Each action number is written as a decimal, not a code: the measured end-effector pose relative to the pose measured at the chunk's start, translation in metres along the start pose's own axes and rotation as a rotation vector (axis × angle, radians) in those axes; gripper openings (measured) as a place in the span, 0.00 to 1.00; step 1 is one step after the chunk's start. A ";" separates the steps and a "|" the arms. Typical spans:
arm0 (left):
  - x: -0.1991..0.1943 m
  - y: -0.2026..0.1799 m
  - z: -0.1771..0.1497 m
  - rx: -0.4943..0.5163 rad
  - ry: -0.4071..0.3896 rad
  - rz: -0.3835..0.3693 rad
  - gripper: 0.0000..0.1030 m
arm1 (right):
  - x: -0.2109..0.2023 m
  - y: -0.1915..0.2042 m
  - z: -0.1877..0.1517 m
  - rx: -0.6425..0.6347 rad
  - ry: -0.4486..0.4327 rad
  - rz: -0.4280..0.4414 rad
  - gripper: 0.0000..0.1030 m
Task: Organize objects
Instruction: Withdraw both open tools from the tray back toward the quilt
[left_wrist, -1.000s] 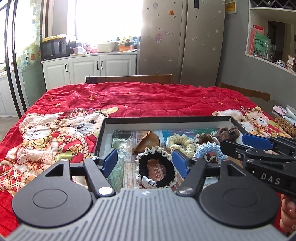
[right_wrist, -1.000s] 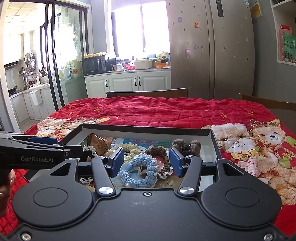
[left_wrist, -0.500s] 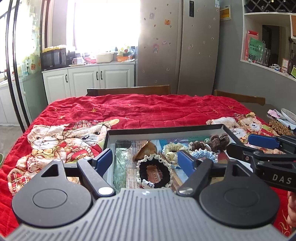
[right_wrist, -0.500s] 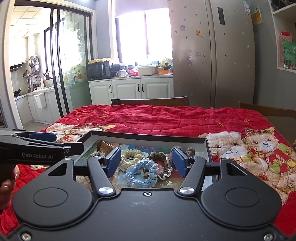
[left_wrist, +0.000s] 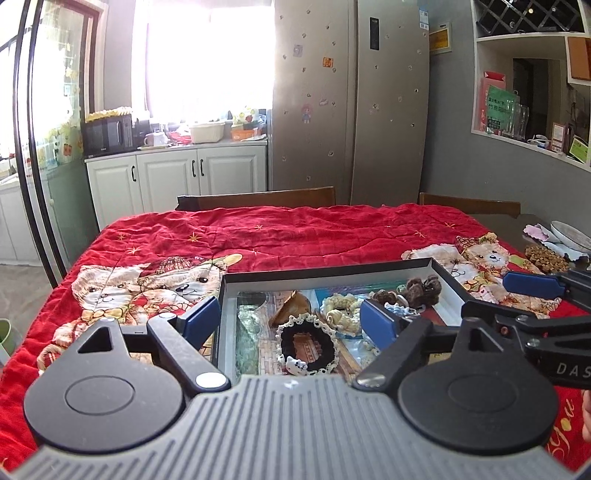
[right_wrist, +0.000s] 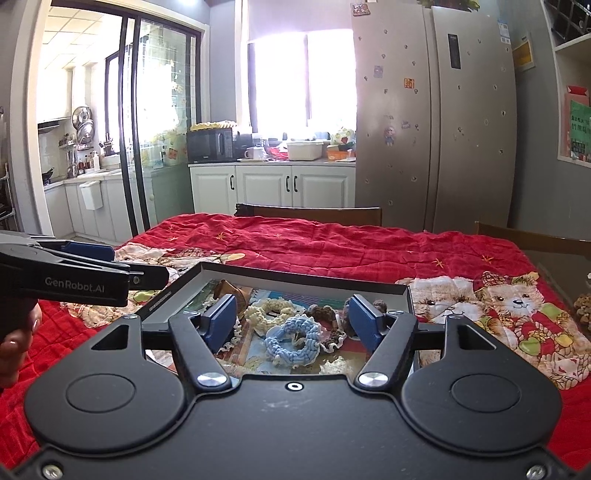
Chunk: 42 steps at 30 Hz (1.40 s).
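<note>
A black-rimmed tray lies on the red bear-print cloth and holds several hair ties. A black scrunchie with cream lace lies at the tray's near left. A cream scrunchie, a light blue braided one, brown ones and a tan clip lie around it. My left gripper is open and empty above the black scrunchie. My right gripper is open and empty above the blue one.
The red cloth covers the table. Wooden chair backs stand at the far edge. A plate and a brown item lie at the right edge. A fridge and white cabinets stand behind.
Both grippers have risen and drawn back from the tray, so the hair ties look smaller and lower in view. Both stay open and empty.
</note>
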<state>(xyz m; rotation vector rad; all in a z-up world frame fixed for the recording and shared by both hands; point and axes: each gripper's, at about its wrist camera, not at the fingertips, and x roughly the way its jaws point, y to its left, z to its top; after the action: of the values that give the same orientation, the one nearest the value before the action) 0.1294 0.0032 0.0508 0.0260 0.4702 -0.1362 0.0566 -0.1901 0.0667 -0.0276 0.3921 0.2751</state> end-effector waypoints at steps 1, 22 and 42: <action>-0.002 0.000 0.000 0.001 -0.003 0.001 0.87 | -0.003 0.000 0.000 -0.001 -0.002 0.001 0.66; -0.041 0.001 -0.018 0.040 -0.021 0.008 0.95 | -0.046 0.009 -0.013 -0.054 0.004 0.005 0.74; -0.045 0.015 -0.052 0.061 0.034 0.000 0.98 | -0.051 0.020 -0.053 -0.072 0.053 0.054 0.78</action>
<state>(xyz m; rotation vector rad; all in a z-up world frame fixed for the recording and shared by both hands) 0.0683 0.0267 0.0243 0.0883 0.5003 -0.1500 -0.0133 -0.1882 0.0377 -0.0955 0.4362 0.3422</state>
